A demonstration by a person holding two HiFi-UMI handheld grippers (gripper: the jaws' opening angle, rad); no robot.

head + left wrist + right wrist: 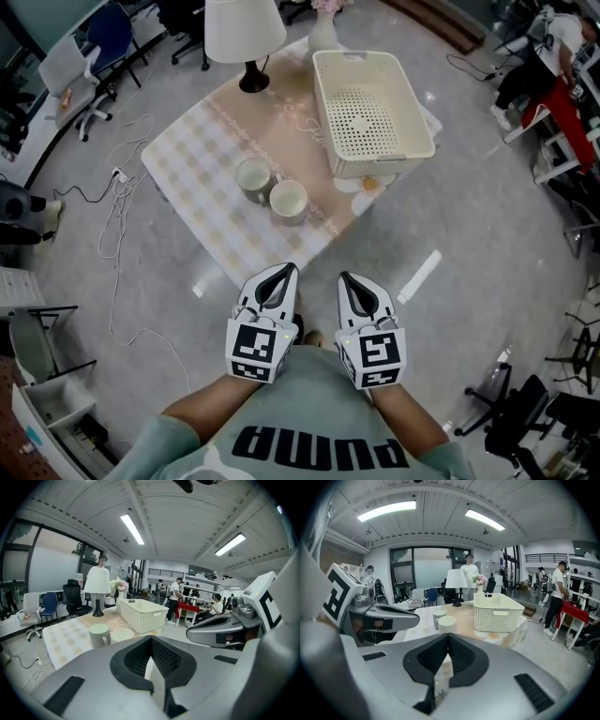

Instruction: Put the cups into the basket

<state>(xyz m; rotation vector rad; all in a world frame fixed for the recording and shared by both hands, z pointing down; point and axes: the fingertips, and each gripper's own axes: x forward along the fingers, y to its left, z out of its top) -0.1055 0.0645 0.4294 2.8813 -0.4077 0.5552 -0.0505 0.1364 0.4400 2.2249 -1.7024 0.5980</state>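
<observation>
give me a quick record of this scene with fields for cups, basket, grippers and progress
cups: left cup and right cup, upright, close together on the table
basket: empty, on the table, beyond and to the right of the cups
lamp: at the table's far edge
left gripper: shut, empty, short of the table
right gripper: shut, empty, beside the left gripper
progress: no cup in the basket yet

A small table with a checked cloth carries two pale cups side by side near its front, the left cup and the right cup. Behind them stand a white basket, a lamp and a vase.
</observation>
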